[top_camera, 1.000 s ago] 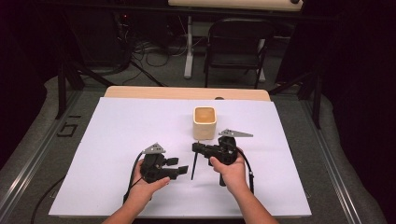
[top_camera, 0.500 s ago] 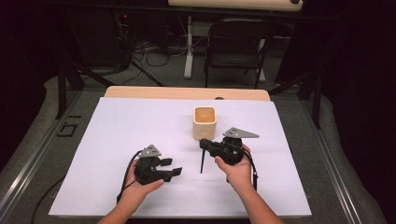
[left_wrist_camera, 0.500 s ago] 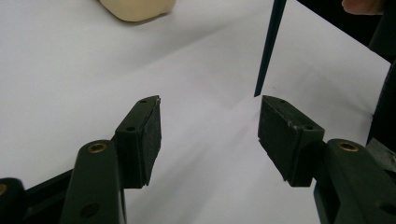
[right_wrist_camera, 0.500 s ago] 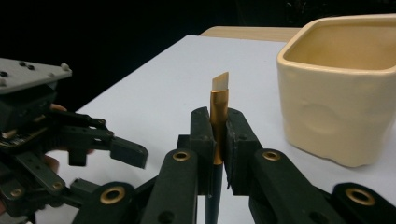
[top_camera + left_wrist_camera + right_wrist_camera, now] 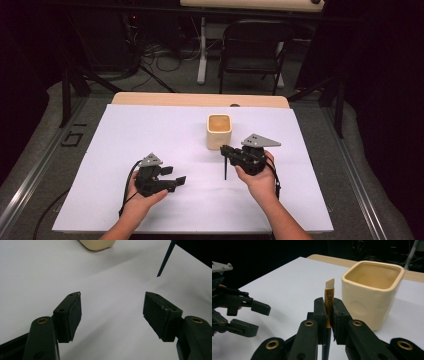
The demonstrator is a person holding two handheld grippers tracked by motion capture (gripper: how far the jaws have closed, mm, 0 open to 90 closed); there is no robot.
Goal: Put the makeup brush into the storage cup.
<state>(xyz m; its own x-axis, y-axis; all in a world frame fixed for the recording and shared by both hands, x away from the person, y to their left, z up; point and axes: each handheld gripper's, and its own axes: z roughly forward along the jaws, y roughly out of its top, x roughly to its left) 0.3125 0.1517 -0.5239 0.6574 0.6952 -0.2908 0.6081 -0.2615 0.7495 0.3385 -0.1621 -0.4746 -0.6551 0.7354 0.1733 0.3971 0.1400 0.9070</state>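
Two tongs, right (image 5: 327, 315) (shut) on brush (image 5: 329, 293)

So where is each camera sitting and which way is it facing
High view: above the person's side, looking forward and down on the table; both forearms, left tool and right tool.
Left gripper view: on the left tool, looking across the table; its open jaws.
Right gripper view: on the right tool, facing the cup; its jaws shut on a brush.
Shared: all show the cup and the brush.
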